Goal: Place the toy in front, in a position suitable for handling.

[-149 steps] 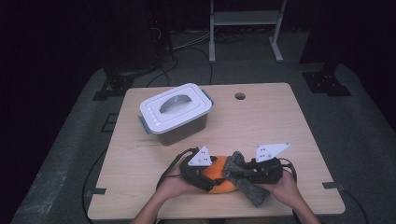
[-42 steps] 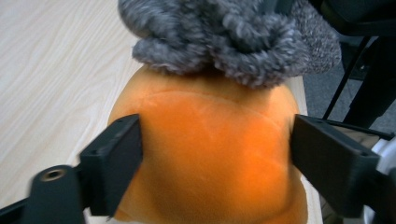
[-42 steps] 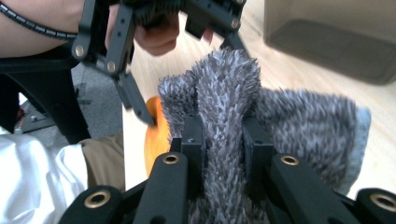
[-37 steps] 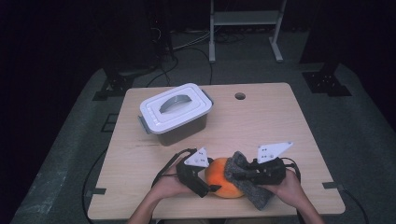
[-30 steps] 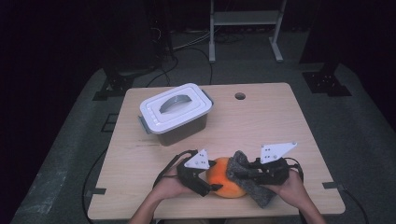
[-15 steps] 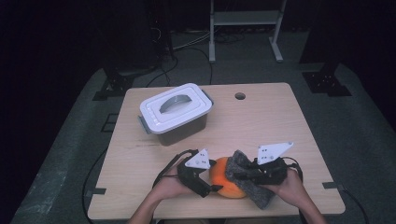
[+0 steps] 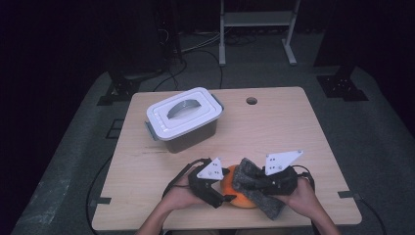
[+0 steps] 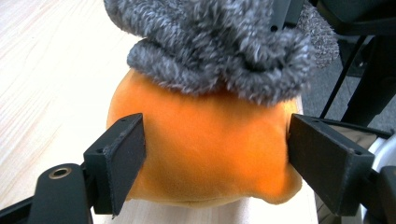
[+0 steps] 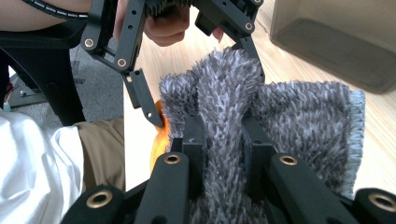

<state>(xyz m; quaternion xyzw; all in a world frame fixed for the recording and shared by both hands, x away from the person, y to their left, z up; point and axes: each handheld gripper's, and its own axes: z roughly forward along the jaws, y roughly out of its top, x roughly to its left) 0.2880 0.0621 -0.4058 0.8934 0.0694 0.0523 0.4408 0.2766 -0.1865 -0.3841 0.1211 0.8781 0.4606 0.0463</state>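
Desk (image 7: 293, 127): pale wood, round cable hole; dark room.
Writing: none legible.
Left hand-held gripper (image 8: 215, 158): jaws just widened, pads against orange plush (image 8: 205, 149).
Right hand-held gripper (image 9: 223, 154): clamped on grey fleece cloth (image 9: 299, 121).

Plush ball (image 7: 234, 190) at table's (image 7: 293, 132) near edge – cloth (image 7: 254, 188) draped on it; lidded box (image 7: 182, 119) behind-left.

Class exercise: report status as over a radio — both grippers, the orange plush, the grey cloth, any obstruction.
Left gripper clamps the orange plush at the table's near edge. Right gripper shut on the grey fuzzy cloth, draped over the plush. Lidded box stands clear.
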